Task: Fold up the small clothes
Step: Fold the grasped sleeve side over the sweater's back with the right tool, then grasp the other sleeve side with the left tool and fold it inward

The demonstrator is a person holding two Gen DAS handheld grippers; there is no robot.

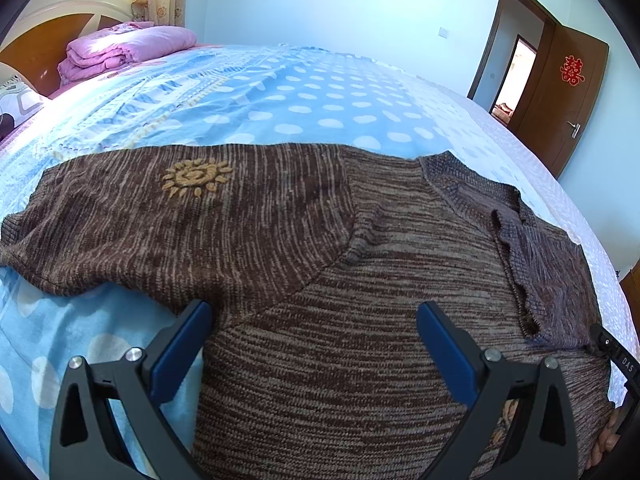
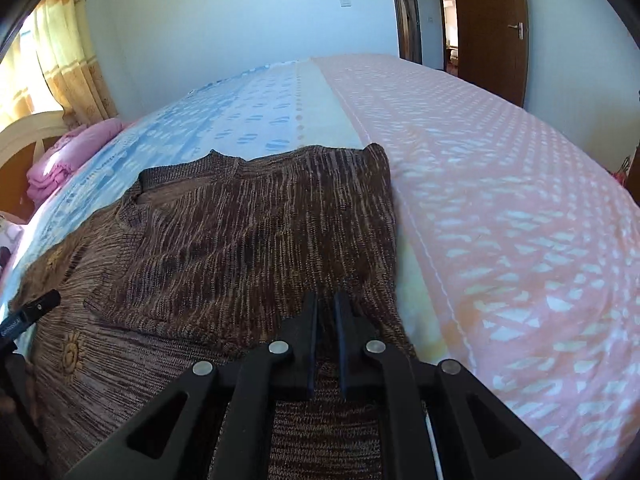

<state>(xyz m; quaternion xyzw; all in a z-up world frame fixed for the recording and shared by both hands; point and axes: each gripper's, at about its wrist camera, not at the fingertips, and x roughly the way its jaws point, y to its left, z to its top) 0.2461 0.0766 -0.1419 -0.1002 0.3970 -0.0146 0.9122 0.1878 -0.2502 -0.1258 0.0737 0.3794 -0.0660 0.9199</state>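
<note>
1. Pale blue walls, a brown wooden door (image 1: 560, 100) with a red paper ornament, and yellow patterned curtains (image 2: 56, 68) frame a wide bed (image 2: 500, 200). Its cover is blue with white dots on one side and pink on the other.
2. Beside the headboard lies a folded pink quilt (image 1: 120, 50), well apart from the work.
3. On the blue part of the cover, at its near edge, lies a brown marled knitted sweater with tan sun motifs (image 1: 320, 248) — one sleeve is already laid across the body, the other sleeve spreads out flat.
4. Left tongs (image 1: 314, 344) stand wide over the lower body of the sweater, gripping nothing.
5. Right tongs (image 2: 326, 312) are nearly closed at the sweater's side; whether knit is pinched between them, I cannot tell.
6. Judged from this, the fold is partway — the next move calls for taking the spread sleeve's edge and carrying it inward without dragging the body.
</note>
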